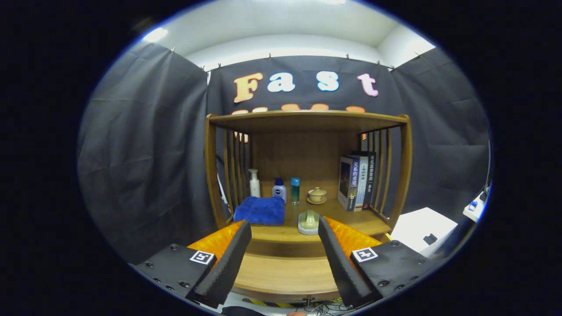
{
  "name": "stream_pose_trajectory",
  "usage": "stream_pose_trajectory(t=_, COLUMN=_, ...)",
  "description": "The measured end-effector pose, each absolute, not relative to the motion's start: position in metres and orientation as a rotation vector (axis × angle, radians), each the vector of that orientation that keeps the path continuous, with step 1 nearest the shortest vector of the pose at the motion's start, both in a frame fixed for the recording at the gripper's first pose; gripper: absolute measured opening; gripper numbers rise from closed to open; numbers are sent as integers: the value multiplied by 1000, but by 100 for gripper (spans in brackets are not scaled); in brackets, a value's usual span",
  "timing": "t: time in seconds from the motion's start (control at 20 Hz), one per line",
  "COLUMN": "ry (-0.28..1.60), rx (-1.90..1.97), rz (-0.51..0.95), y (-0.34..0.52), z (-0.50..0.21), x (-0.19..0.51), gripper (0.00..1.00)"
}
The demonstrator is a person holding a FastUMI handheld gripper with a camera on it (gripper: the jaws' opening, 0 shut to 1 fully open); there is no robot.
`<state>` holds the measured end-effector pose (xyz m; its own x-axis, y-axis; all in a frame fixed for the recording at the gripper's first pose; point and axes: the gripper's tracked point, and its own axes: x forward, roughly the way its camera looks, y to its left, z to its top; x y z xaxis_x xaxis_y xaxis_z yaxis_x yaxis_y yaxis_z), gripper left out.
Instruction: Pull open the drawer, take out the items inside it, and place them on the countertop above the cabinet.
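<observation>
The wooden cabinet's drawer (285, 274) stands pulled out below the countertop (355, 223), its bare wooden bottom showing between my fingers. A small knob (308, 301) sits on its front edge. On the countertop just beyond my fingertips lie a folded blue towel (259, 210) and a small pale green piece on a round grey base (308, 222). My gripper (284, 224) hovers above the drawer, open, with nothing between its fingers.
At the back of the countertop stand a white pump bottle (254, 183), a blue-capped bottle (279, 189), a teal bottle (295, 189), a lidded cup (316, 195) and upright books (356, 181). Slatted sides and a top board (307, 116) enclose the space. A white box (421, 230) sits to the right.
</observation>
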<state>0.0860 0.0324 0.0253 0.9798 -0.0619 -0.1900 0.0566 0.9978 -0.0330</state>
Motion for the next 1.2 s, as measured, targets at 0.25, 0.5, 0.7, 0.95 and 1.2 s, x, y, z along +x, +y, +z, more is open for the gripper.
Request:
stream_pose_trajectory(t=0.25, ry=81, rx=-34, rz=-141, y=13, z=3, x=40, gripper=98)
stream_pose_trajectory(t=0.5, ry=44, rx=-19, rz=-146, y=6, z=-15, x=11, gripper=98)
stream_pose_trajectory(t=0.7, ry=8, rx=-8, rz=-151, y=-3, z=-44, x=2, gripper=98)
stream_pose_trajectory(t=0.95, ry=8, rx=-97, rz=-159, y=-9, z=-93, x=-12, gripper=98)
stream_pose_trajectory(t=1.2, ry=62, rx=-87, rz=-157, y=-15, z=-150, x=-5, gripper=99)
